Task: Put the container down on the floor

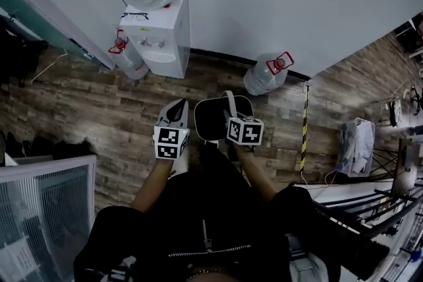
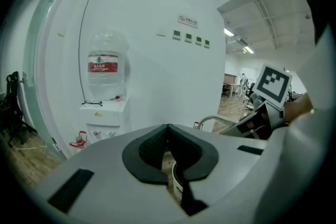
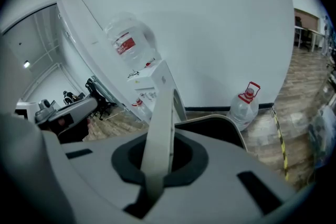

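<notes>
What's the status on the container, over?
Right hand-held gripper shut on container handle; left hand-held gripper shut, empty. Container hangs above wood floor, not yet down. Water jug ahead by the wall.

Wooden plank floor. At upper left, a white water dispenser stands against the wall, with a water jug just beside it. A second jug stands right of centre. A striped strip runs down the right.
</notes>
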A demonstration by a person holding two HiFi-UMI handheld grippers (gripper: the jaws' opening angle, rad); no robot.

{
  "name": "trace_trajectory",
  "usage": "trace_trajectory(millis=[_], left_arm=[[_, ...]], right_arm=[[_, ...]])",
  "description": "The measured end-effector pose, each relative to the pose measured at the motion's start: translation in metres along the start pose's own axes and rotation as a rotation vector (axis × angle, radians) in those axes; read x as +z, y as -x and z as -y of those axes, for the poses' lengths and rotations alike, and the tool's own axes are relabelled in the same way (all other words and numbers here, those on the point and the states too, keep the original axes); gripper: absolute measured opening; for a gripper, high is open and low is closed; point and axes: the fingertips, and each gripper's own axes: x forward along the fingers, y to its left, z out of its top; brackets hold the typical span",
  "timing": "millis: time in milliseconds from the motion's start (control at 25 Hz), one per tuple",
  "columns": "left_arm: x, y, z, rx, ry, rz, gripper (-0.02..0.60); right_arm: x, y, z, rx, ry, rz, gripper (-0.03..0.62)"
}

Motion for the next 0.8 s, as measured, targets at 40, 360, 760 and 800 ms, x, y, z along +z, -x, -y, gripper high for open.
trace_trajectory(millis=[40, 360, 760, 800], left_arm=[[0.004, -0.009, -0.003, 0.006, 0.003, -0.004, 0.014], [0.022, -0.065, -0.018, 0.041, 0.001, -0.037, 0.014], [0.034, -0.103, -0.033, 0.068, 0.002, -0.067, 0.014], [0.035, -0.107, -0.037, 0.068, 0.001, -0.069, 0.014]], right_arm=[[0.009, -0.005, 0.004, 0.002, -0.003, -0.001, 0.011], [0.065, -0.045, 0.028, 0.054, -0.006, -0.002, 0.011], [0.108, -0.077, 0.046, 0.071, 0.002, -0.018, 0.011], [0.111, -0.081, 0.047, 0.068, -0.004, -0.019, 0.011]])
